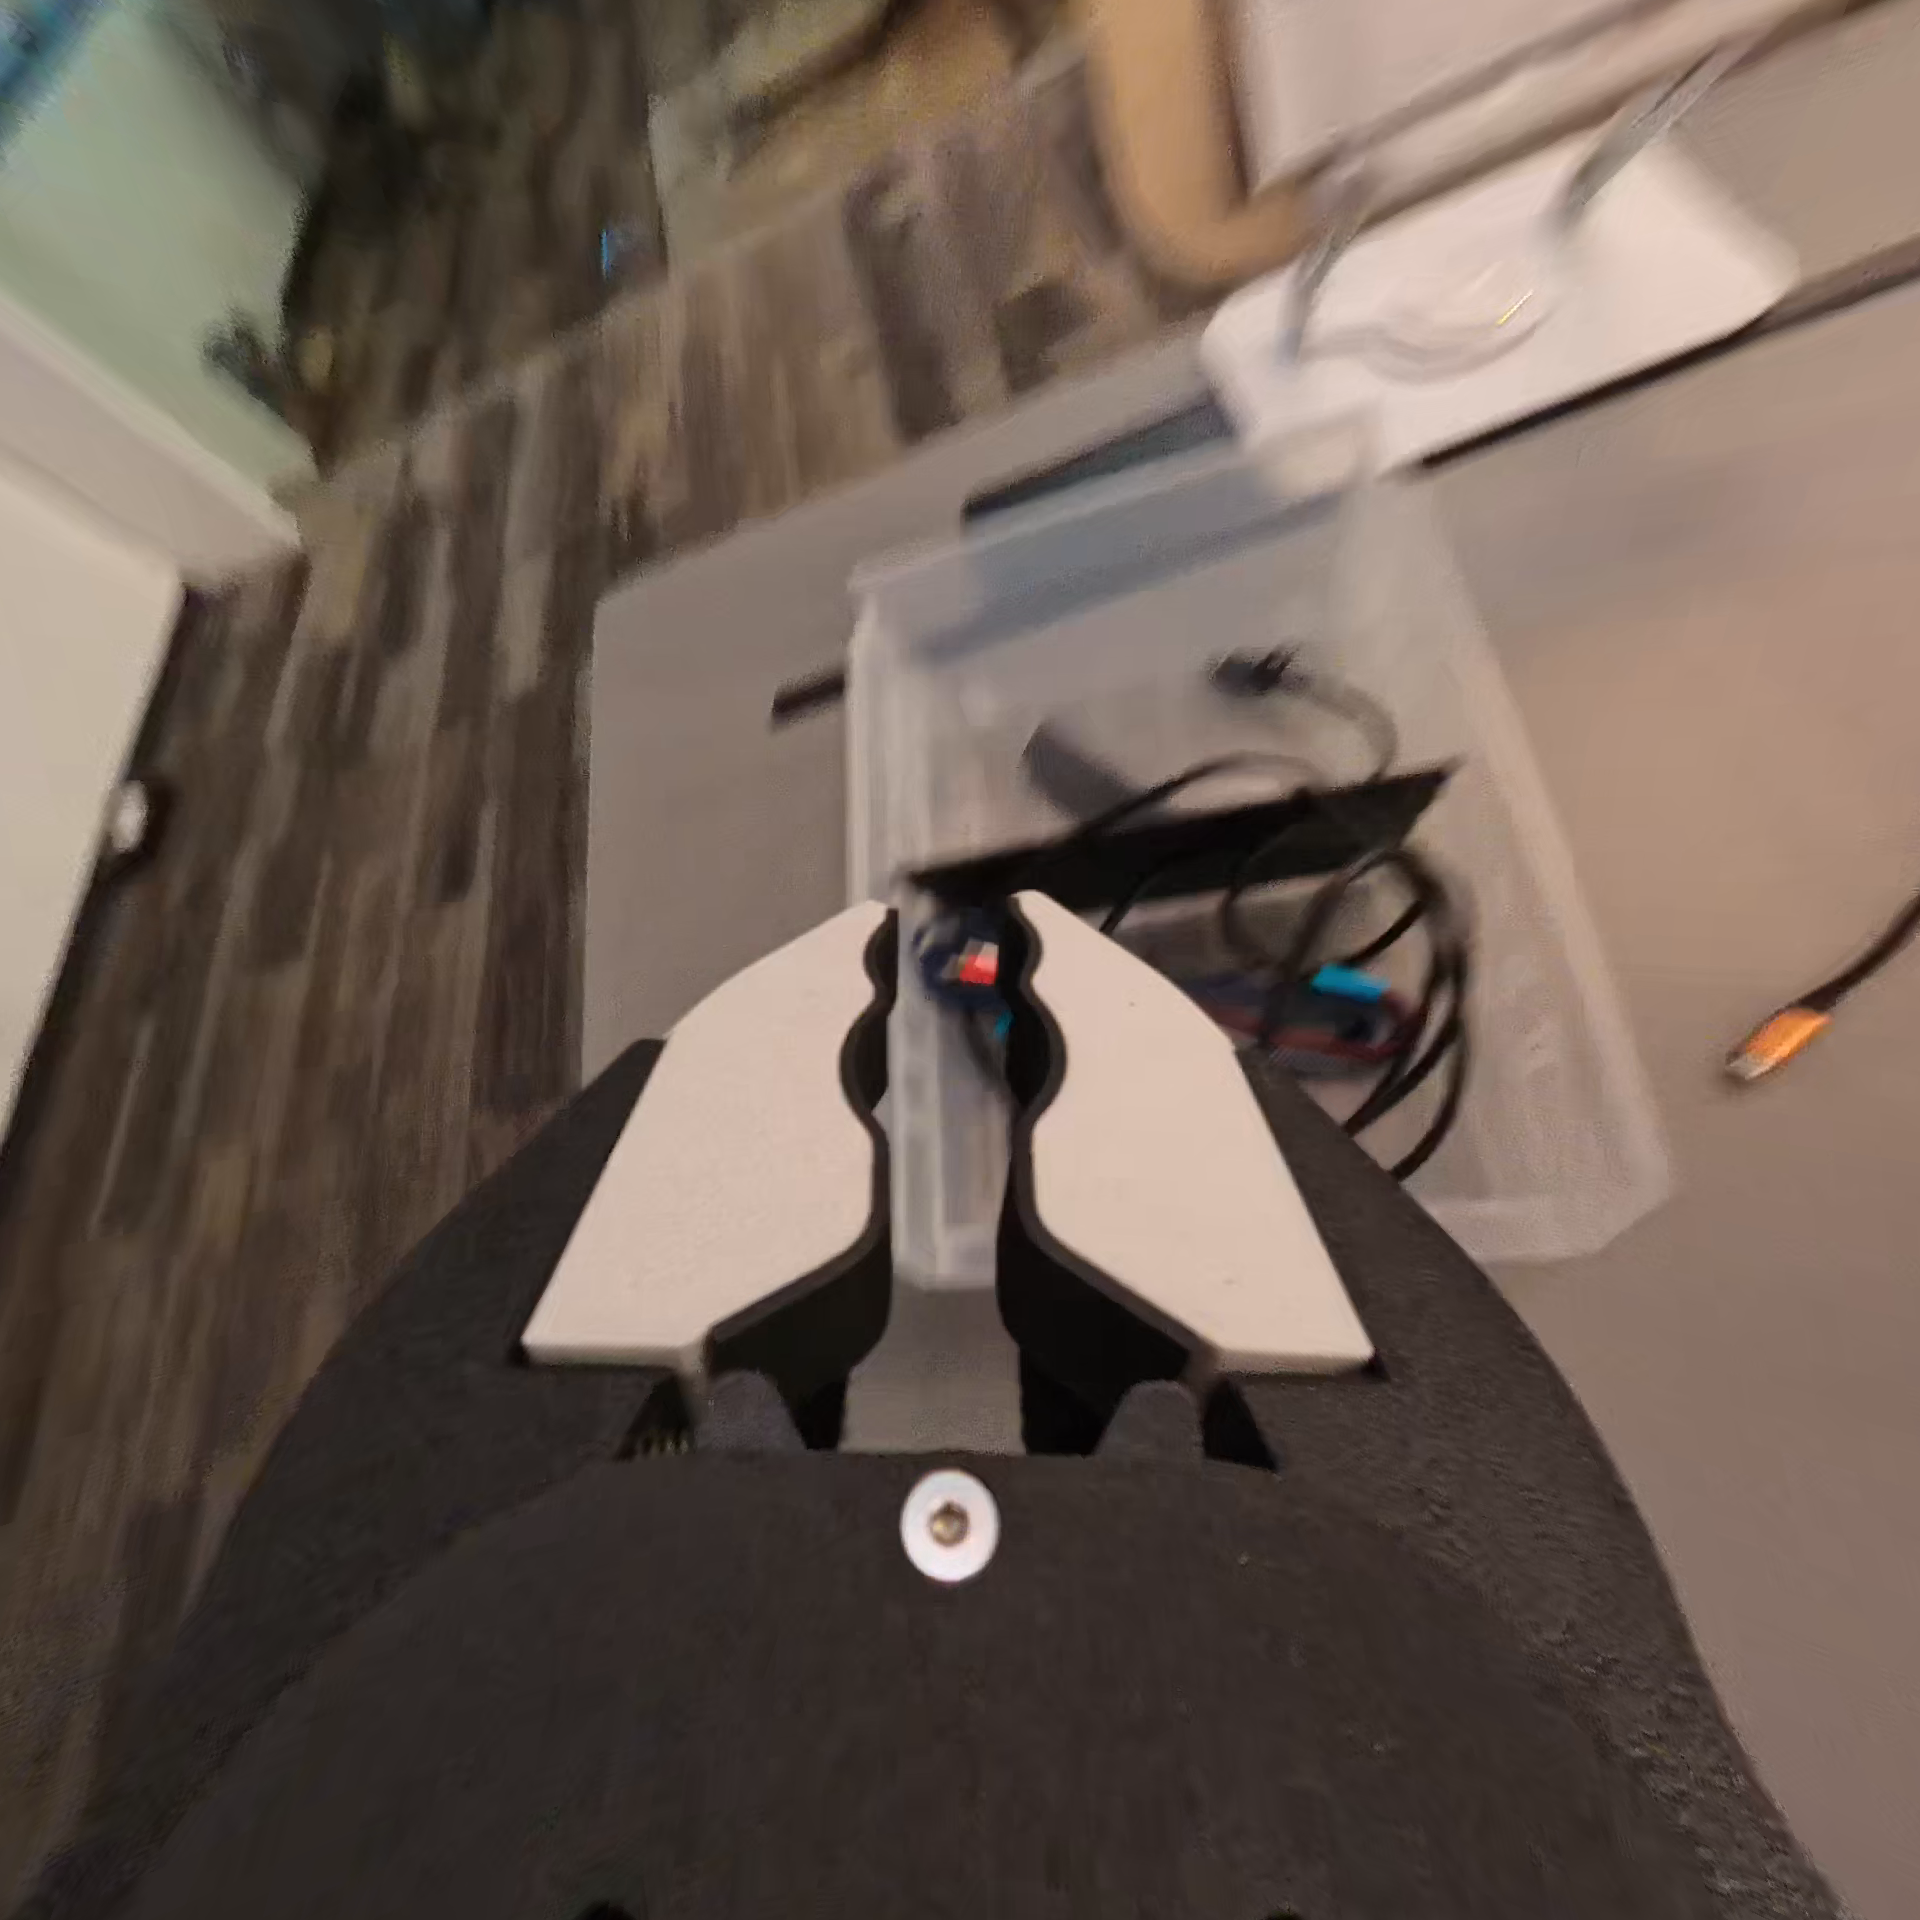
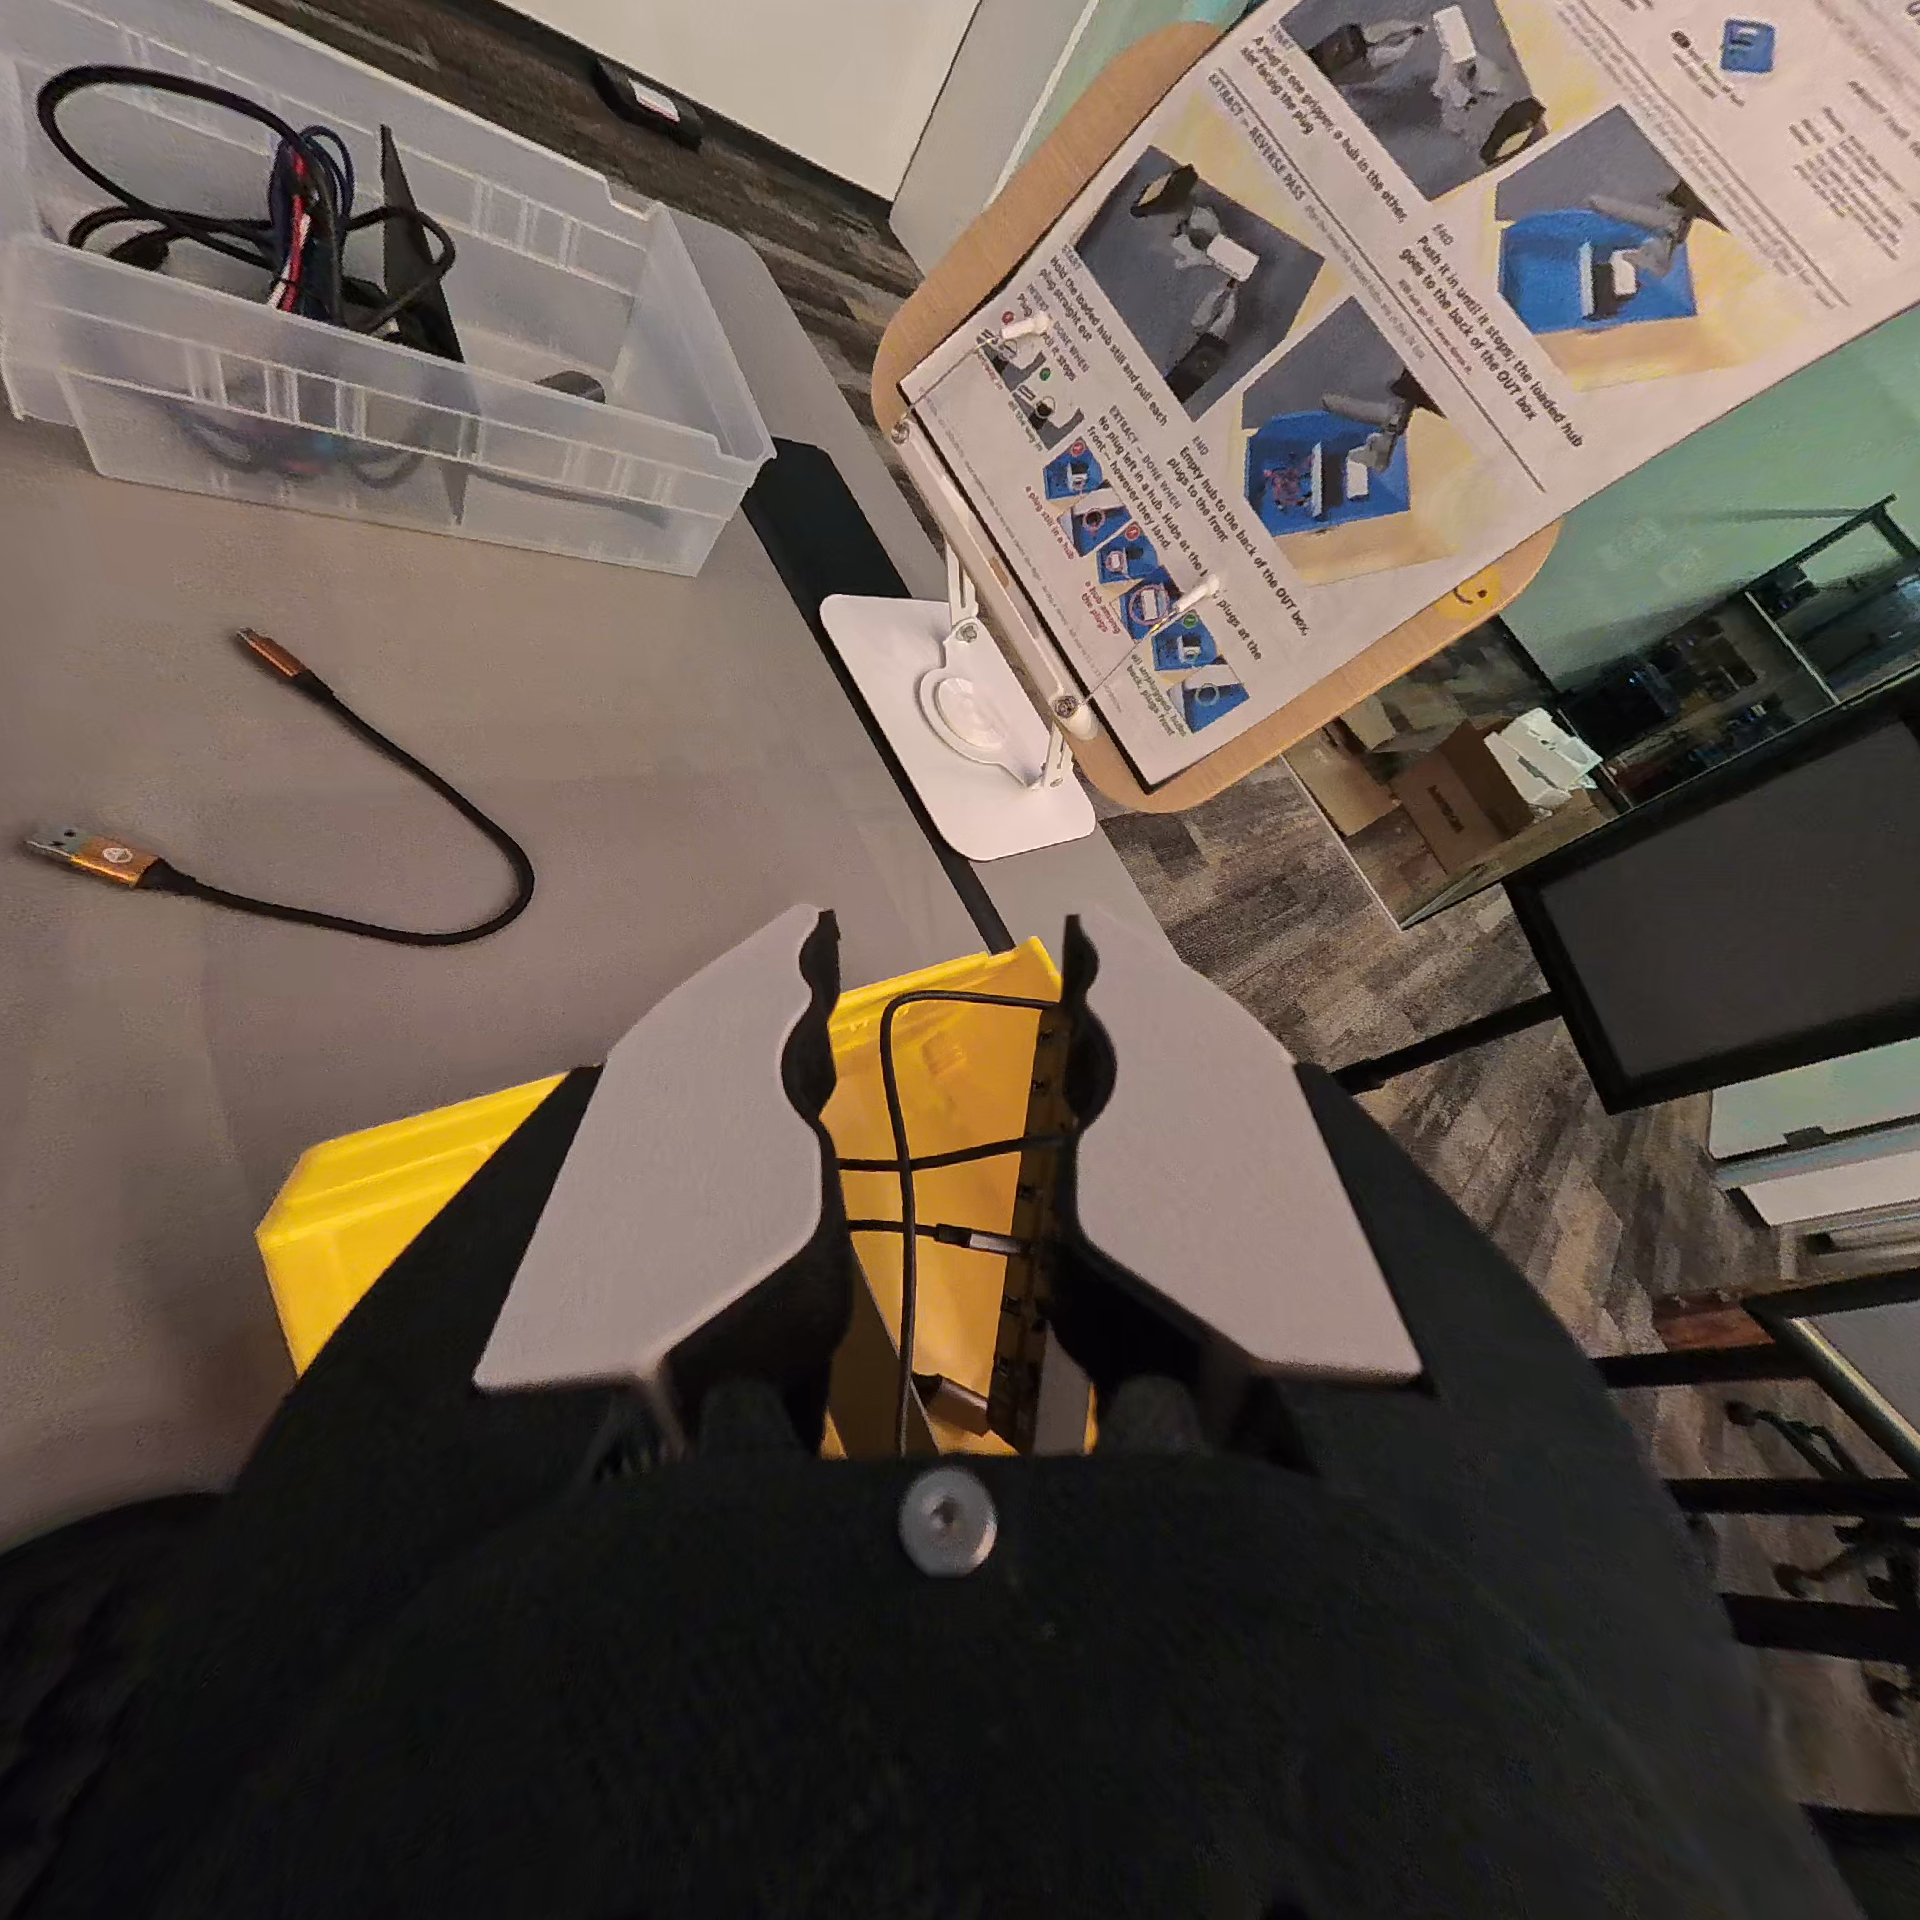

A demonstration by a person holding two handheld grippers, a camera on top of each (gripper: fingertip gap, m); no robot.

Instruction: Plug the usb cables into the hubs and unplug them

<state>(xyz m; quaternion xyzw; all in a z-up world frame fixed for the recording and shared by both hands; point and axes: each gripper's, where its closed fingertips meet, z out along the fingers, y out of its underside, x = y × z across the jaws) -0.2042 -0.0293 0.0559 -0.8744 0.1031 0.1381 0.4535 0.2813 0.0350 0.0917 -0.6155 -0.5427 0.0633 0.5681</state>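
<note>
Blurred clear bin [image 1: 1195, 727], cables [image 1: 1351, 935] w/ indistinct contents.

Orange-plugged black USB cable [image 2: 343, 831] lies curved on table.

Each claw, left [image 1: 954, 920] and right [image 2: 948, 925], carries two pale grey fingers [image 2: 707, 1143] with wavy black-lined inner edges, mounted on a rough black textured body with a single silver screw [image 2: 947, 1523] set in a washer at its centre.
</note>
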